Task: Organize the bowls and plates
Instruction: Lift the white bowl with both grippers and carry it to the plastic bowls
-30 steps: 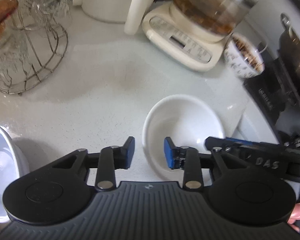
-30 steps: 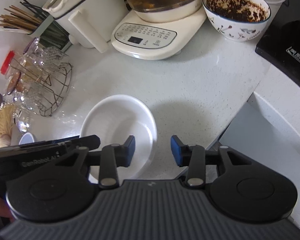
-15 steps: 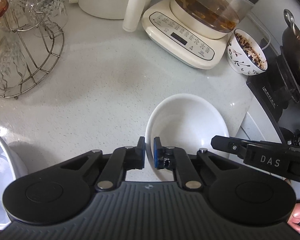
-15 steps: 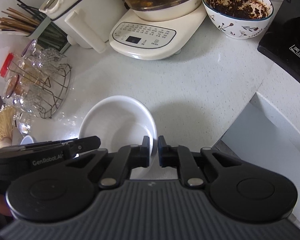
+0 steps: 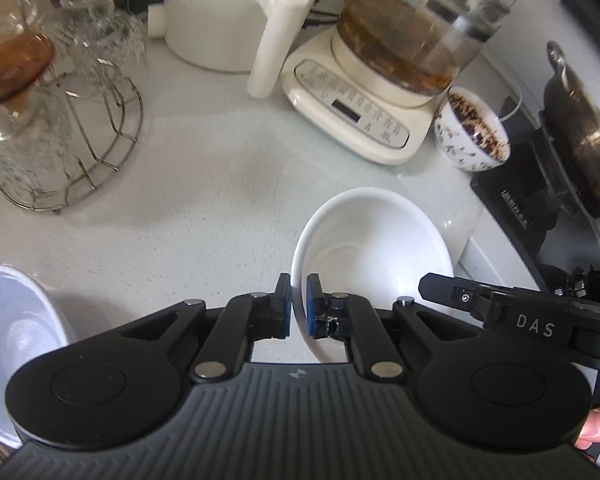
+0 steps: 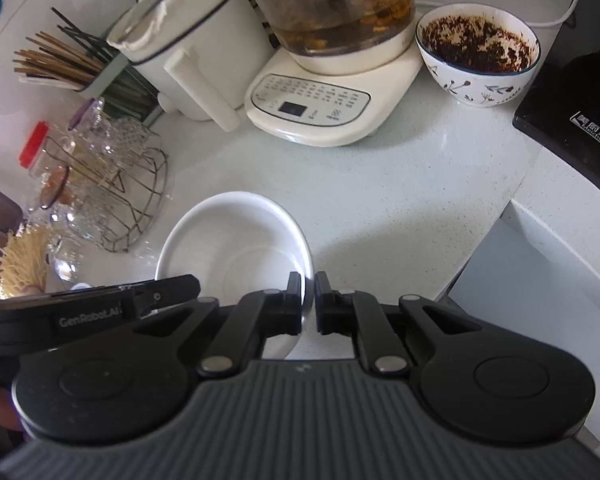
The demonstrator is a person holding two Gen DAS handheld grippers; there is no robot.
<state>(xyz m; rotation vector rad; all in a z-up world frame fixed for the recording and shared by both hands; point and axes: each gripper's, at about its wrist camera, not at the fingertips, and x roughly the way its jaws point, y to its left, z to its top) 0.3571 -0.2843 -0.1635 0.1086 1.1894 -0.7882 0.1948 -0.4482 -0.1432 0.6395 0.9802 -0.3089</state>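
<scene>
The near part of the white bowl [image 5: 374,248] is hidden behind both tools, so its underside and any gap to the tabletop [image 5: 204,200] cannot be made out. The left gripper [image 5: 299,300] has its jaws closed on the bowl's rim at the bowl's 9 o'clock side; the right gripper [image 6: 308,298] has its jaws pinched on the opposite rim, at 3 o'clock. The bowl is empty. At 8 o'clock in the left wrist view a second white bowl [image 5: 16,320] is cut off by the frame edge. At 1 o'clock a patterned bowl [image 6: 478,54] holds dark crumbly residue. Behind it a glass kettle [image 6: 340,12] holds brownish liquid with solids. At 10 o'clock a wire rack [image 6: 112,196] carries upturned glasses, blurred.
</scene>
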